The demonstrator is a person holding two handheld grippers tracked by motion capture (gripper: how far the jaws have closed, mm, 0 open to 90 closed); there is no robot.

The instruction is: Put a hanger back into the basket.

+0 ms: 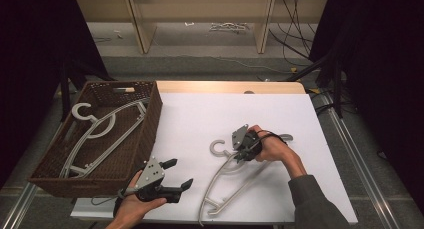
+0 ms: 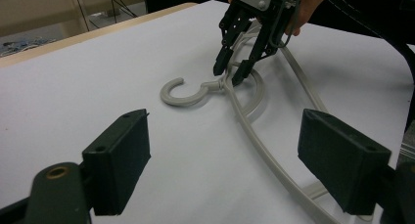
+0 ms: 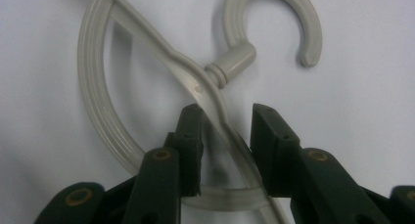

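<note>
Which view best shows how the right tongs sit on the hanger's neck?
The right gripper view: the right tongs straddle the hanger bar just below the hook, with gaps visible either side. The left gripper view shows them from afar; the high view mostly hides them behind the hand.

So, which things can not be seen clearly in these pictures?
- Hanger on the table: its far shoulder is hidden under the right gripper and hand in the high view; the left gripper view cuts its lower end.
- Right gripper view: whether the jaws touch the hanger's arm between them is unclear.
- Basket: the small object at its far wall is too small to identify.
</note>
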